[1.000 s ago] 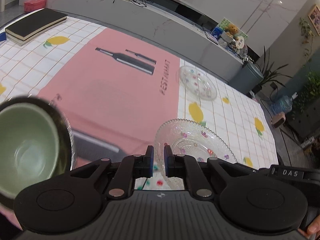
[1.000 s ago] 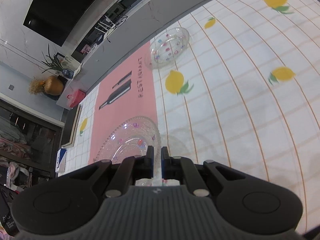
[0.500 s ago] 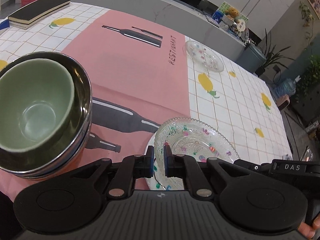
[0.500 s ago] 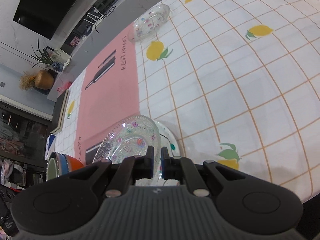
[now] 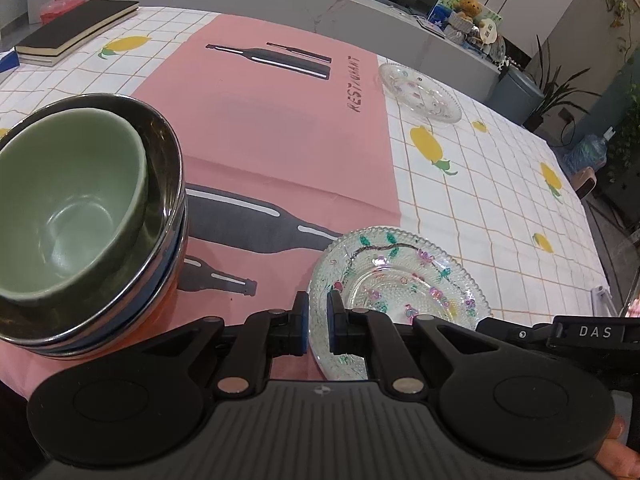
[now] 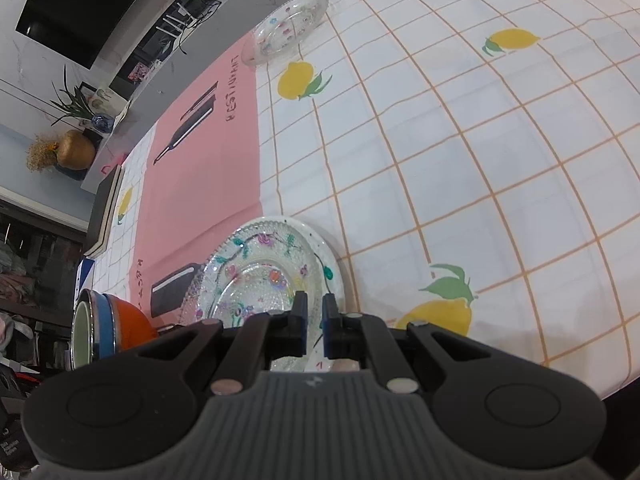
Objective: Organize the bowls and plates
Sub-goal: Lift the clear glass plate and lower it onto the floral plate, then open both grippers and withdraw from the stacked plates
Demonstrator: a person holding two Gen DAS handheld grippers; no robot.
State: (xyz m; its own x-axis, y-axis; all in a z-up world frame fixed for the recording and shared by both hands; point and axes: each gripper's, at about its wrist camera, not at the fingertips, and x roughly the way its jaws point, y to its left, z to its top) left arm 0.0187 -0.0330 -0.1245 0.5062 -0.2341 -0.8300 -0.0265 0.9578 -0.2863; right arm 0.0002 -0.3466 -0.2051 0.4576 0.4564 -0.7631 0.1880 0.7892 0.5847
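Observation:
A clear glass plate (image 5: 404, 280) with painted flowers is gripped from two sides. My left gripper (image 5: 317, 308) is shut on its left rim. My right gripper (image 6: 311, 308) is shut on the near rim of the same plate (image 6: 256, 276). The plate hangs low over a white plate (image 6: 326, 248) near the table's front edge; I cannot tell whether they touch. Left of it stands a stack of bowls (image 5: 92, 216), a green one inside a steel one, with blue and orange ones below (image 6: 108, 328). A second glass plate (image 5: 420, 92) lies far back on the cloth.
A pink placemat (image 5: 280, 132) with bottle prints covers the middle of the lemon-print tablecloth (image 5: 500, 184). A black notebook (image 5: 76, 32) lies at the far left. A grey counter (image 5: 320, 4) runs behind the table. The table's right edge (image 5: 592, 240) drops to the floor.
Both grippers have come down with the glass plate still between them. The bowl stack has come fully into the left view, and a white plate now shows under the glass one.

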